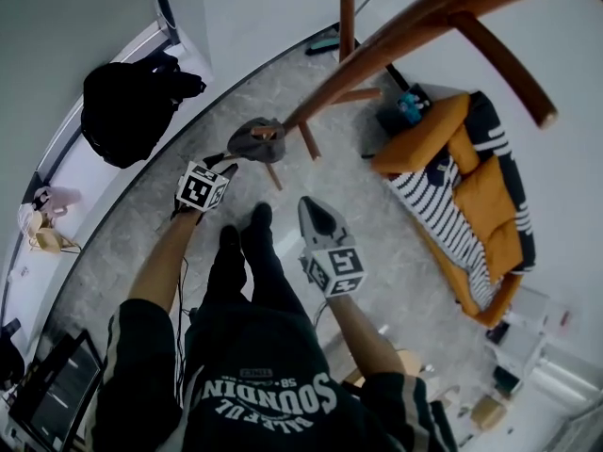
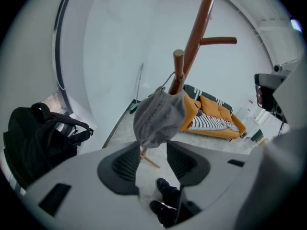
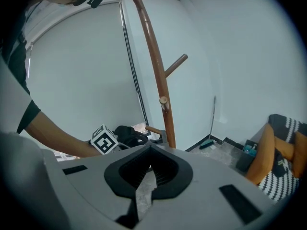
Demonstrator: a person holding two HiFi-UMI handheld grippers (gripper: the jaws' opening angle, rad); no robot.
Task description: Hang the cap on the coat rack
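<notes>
The grey cap point(image 1: 254, 138) hangs on a low peg point(image 2: 178, 57) of the wooden coat rack point(image 1: 396, 43). In the left gripper view the cap point(image 2: 160, 116) droops just past the jaw tips, and the rack's pole point(image 2: 197, 30) rises behind it. My left gripper point(image 1: 227, 165) sits close beside the cap. Its jaws point(image 2: 153, 161) stand open, apart from the cloth. My right gripper point(image 1: 315, 215) hovers lower, off the rack, with its jaws point(image 3: 149, 153) shut on nothing. The right gripper view shows the pole point(image 3: 154, 61) and the left gripper's marker cube point(image 3: 104, 139).
A black backpack point(image 1: 132, 106) lies by the window wall on the left. An orange sofa point(image 1: 466, 191) with a striped cushion stands to the right of the rack. The person's dark shoes point(image 1: 247, 238) stand on the speckled floor below the cap. A monitor point(image 1: 52, 389) sits at bottom left.
</notes>
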